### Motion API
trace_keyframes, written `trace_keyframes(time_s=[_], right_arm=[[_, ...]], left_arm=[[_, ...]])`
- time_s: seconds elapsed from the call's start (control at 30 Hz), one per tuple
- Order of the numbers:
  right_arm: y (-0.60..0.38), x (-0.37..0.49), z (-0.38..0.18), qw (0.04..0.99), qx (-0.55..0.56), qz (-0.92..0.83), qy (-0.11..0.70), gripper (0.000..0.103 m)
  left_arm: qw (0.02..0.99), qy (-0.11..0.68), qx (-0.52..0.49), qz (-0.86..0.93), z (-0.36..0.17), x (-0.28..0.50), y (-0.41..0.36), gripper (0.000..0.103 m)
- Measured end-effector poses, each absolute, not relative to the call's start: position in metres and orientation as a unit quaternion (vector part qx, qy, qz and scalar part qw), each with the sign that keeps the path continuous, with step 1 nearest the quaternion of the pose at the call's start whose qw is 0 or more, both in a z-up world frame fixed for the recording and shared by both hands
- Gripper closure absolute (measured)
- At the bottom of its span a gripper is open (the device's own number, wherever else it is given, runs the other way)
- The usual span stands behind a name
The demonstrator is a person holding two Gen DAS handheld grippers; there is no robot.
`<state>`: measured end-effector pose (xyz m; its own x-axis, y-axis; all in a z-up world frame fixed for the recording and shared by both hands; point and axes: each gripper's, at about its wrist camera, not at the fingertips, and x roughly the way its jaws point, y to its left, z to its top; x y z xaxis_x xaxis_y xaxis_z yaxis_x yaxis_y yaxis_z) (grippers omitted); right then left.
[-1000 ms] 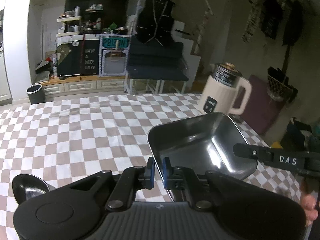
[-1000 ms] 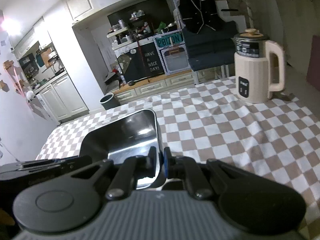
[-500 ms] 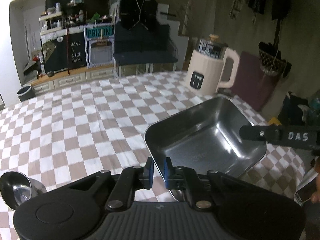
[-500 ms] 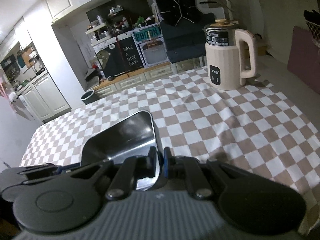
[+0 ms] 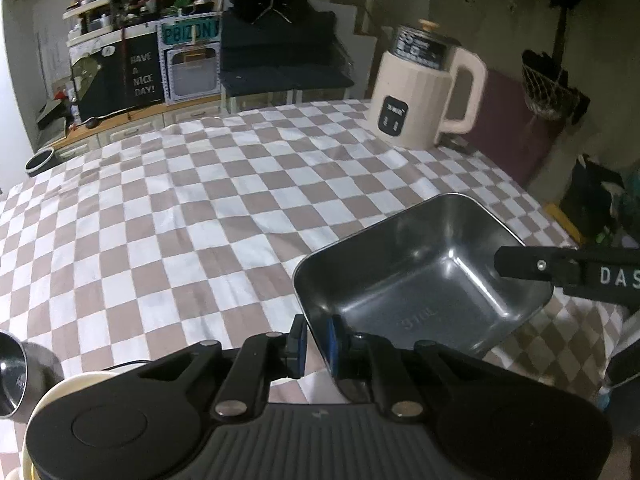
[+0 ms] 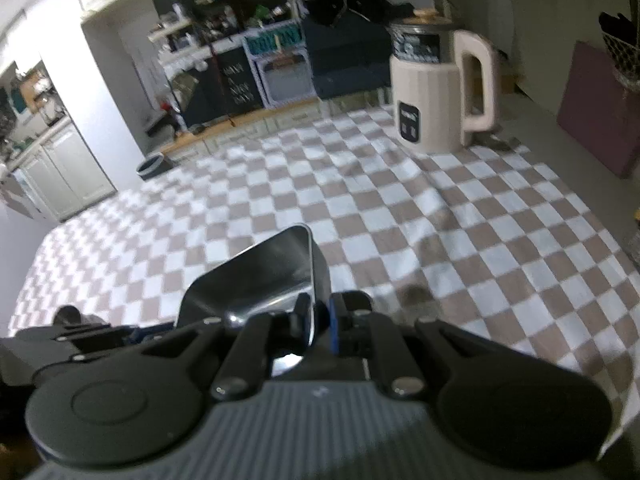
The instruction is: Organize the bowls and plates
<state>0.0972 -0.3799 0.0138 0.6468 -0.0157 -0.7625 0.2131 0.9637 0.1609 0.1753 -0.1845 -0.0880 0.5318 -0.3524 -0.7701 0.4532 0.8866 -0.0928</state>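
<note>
A square stainless steel dish [image 5: 424,276] is held above the checkered tablecloth [image 5: 200,208]. My left gripper [image 5: 314,340] is shut on its near left rim. My right gripper [image 6: 318,322] is shut on the opposite rim, and its black finger [image 5: 560,270] reaches in from the right in the left wrist view. In the right wrist view the dish [image 6: 260,284] shows edge-on, tilted, just ahead of the fingers. A round steel bowl [image 5: 16,376] sits at the left edge of the left wrist view, partly cut off.
A cream electric kettle [image 5: 424,92] stands on the far right of the table, also in the right wrist view [image 6: 440,88]. The table's right edge [image 5: 552,216] drops off to the floor. Shelves and cabinets [image 5: 140,60] stand beyond the table.
Both grippers and the dish have risen and tilted downward, so more of the tablecloth shows. The dish stays gripped on both rims. The right wrist view is now motion-blurred.
</note>
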Motion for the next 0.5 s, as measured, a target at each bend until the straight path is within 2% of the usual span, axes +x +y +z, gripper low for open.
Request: trace_keyframes(time_s=[0.5], right_arm=[[-0.382,0.105,-0.001,0.887,0.103,-0.075,0.444,0.091]], left_arm=[[0.862,0.445,0.082,-0.231,-0.109,0.186,-0.198,0.09]])
